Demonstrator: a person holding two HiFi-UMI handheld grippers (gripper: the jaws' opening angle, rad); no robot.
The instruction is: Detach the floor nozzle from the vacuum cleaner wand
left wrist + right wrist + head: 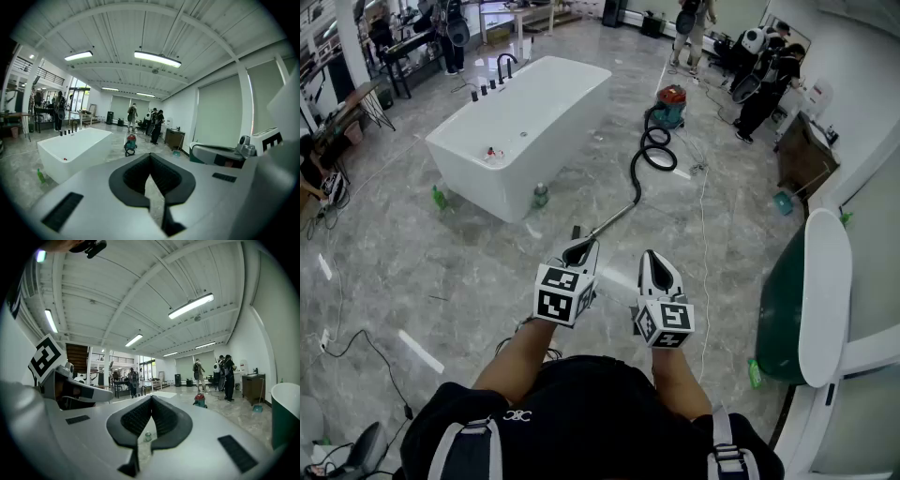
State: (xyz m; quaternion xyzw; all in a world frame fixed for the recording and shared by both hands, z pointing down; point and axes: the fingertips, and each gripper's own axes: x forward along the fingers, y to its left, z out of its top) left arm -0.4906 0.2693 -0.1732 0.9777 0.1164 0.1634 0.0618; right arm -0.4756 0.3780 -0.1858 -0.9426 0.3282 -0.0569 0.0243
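Both your tongs are pinched shut with nothing in them; the left gripper [584, 246] and right gripper [654, 258] sit side by side before you. The vacuum wand [614, 217] lies on the marble floor [441, 272] ahead, trailing from the black hose [652, 145] and red canister [672, 103]. Its near end, where the floor nozzle would be, slips behind your left gripper's tip and can't be made out. A white bathtub [525, 117] stands to the left. On the right, a green white-rimmed tub [820, 300] is cut off.
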